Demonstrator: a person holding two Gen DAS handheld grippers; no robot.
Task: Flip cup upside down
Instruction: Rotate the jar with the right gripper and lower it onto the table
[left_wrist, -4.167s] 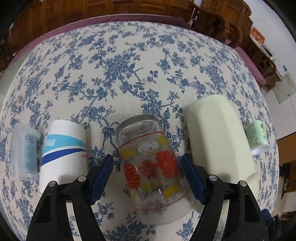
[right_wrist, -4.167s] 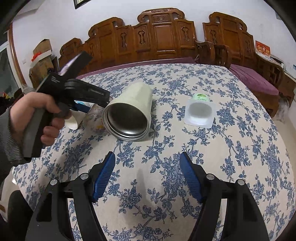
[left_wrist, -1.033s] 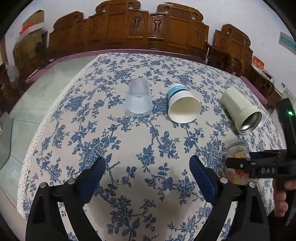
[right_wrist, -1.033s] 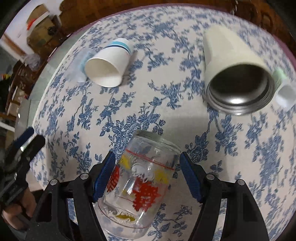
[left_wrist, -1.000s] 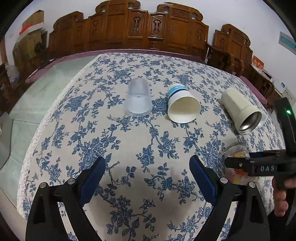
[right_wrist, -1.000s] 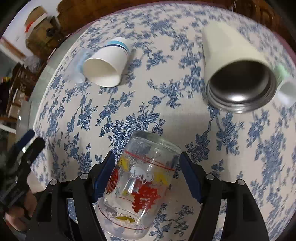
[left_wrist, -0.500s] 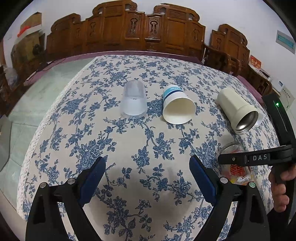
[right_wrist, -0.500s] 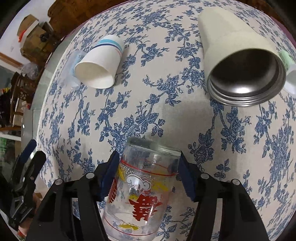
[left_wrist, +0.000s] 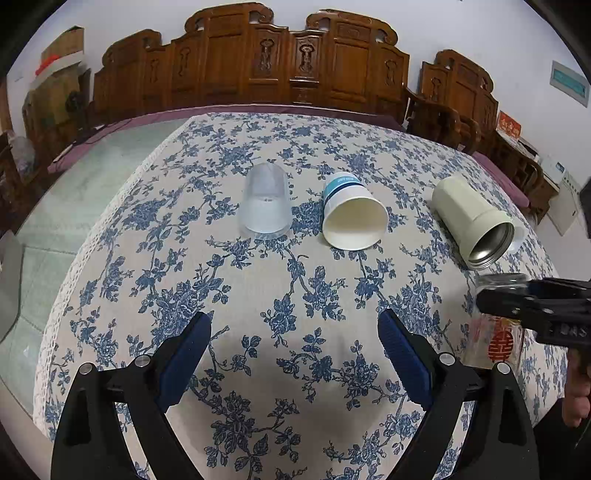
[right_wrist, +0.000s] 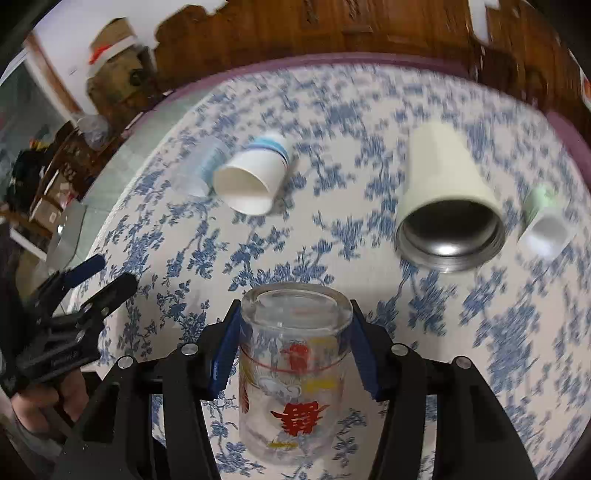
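Glass cup (right_wrist: 295, 373) now clamped in right claw (right_wrist: 293, 349)

Readable text is sparse. The glass cup (right_wrist: 295, 369) carries a red double-happiness character 囍, seen in the right wrist view on its side wall and again in the left wrist view (left_wrist: 498, 341). The right gripper's (left_wrist: 532, 308) black body shows white letters "DAS" (partly cut off at the frame edge). The paper cup (left_wrist: 352, 216) has small print on its blue band, too small to read. The red sign (left_wrist: 509, 127) at the right wall has gold characters, not legible. The blue-green wall plaque (left_wrist: 569, 83) and the white panel (left_wrist: 565, 184) below it bear marks, unreadable. Faint lettering on the left gripper (right_wrist: 66, 356) body is blurred.
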